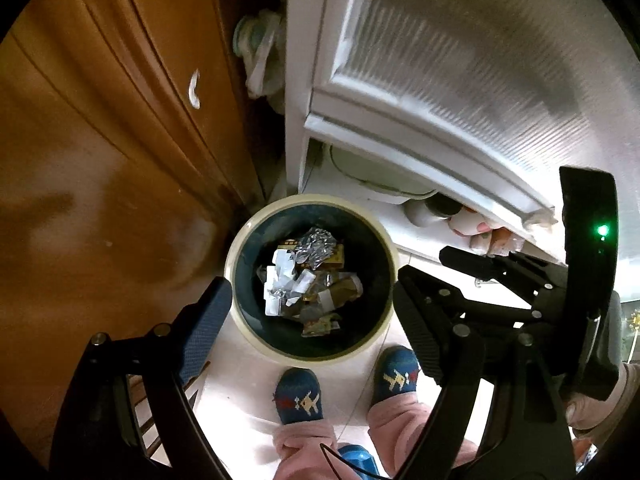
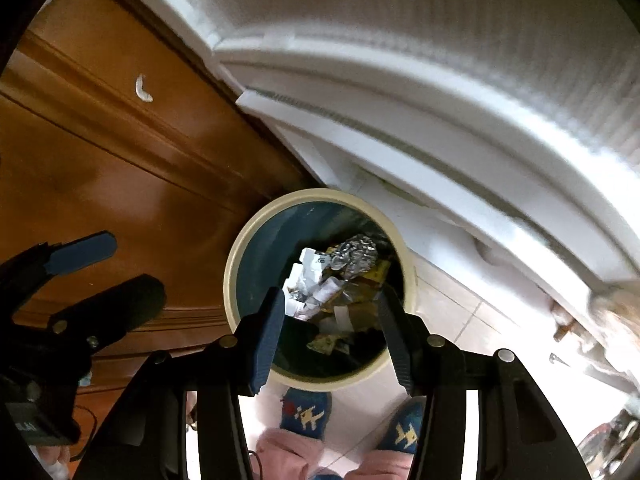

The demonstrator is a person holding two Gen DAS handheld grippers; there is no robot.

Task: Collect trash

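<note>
Looking down: both wrist views point into a round trash bin [image 1: 309, 280] [image 2: 320, 288] standing on a pale tiled floor [image 1: 240, 392].
Bin: cream rim, dark blue-green inner wall, set between a brown wooden cabinet [image 1: 100, 180] [image 2: 120, 152] and a white appliance [image 1: 460, 80] [image 2: 440, 80].
Bin contents: crumpled silver foil [image 1: 318, 246] [image 2: 356, 256] lies at the far side, with torn white paper scraps [image 1: 280, 280] [image 2: 312, 276] and yellow-brown wrappers [image 1: 340, 292] [image 2: 360, 304] beside and under it.
Left gripper [image 1: 312, 320]: fingers spread wide on either side of the bin mouth, nothing between them.
Right gripper [image 2: 332, 328]: fingers apart above the near rim of the bin, holding nothing.
Left view only: the right gripper comes in from the right with a green light on its body, and jars or bottles sit on a shelf under the appliance door.
Right view only: the left gripper appears at the left edge, over the cabinet front.
Person: two feet in blue fish-patterned socks [image 1: 298, 396] [image 2: 306, 412] and pink trousers stand just beside the near rim of the bin.
</note>
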